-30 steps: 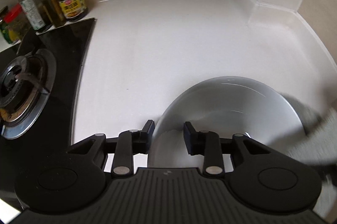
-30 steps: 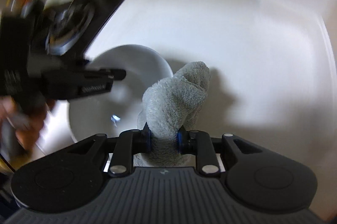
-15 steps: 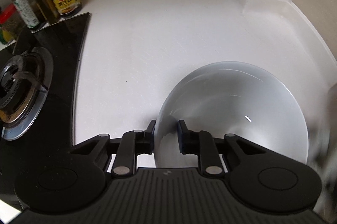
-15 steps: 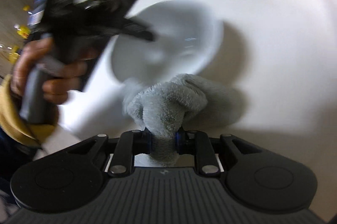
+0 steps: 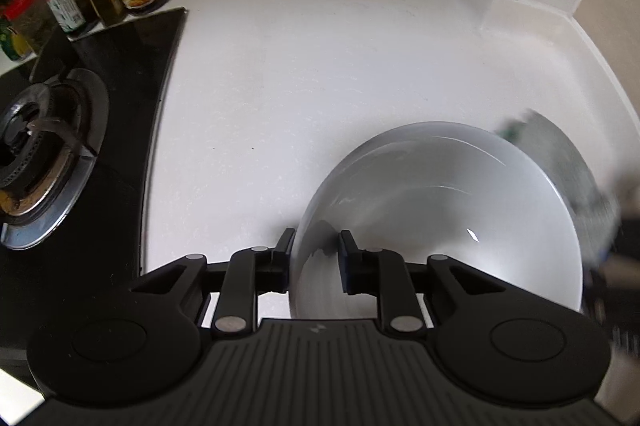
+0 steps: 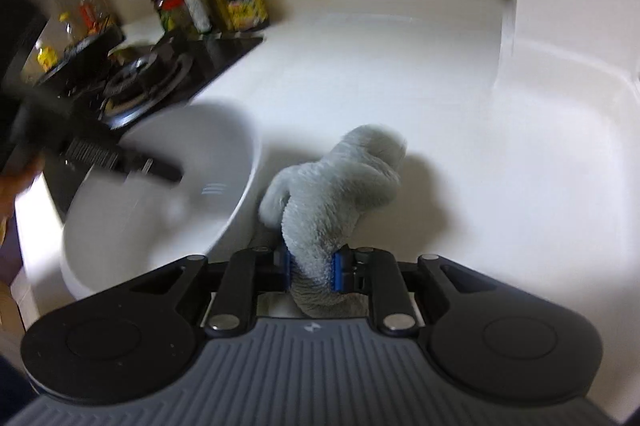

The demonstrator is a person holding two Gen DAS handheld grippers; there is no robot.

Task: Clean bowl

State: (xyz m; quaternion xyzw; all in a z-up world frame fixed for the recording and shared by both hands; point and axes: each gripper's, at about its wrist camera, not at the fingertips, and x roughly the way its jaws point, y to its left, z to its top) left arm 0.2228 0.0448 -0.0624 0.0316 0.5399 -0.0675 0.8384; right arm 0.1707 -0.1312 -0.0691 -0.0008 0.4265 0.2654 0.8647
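The right gripper pinches a grey cloth, with the white bowl just left. The left gripper, jaws just widened, straddles the rim loosely; firm that before wiping inside.

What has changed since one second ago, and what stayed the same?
The left gripper closed around the bowl rim, then its jaws reopened somewhat, rim between them. The cloth moved from over the bowl's edge down onto the counter beside it. The right gripper stays clamped on the cloth.
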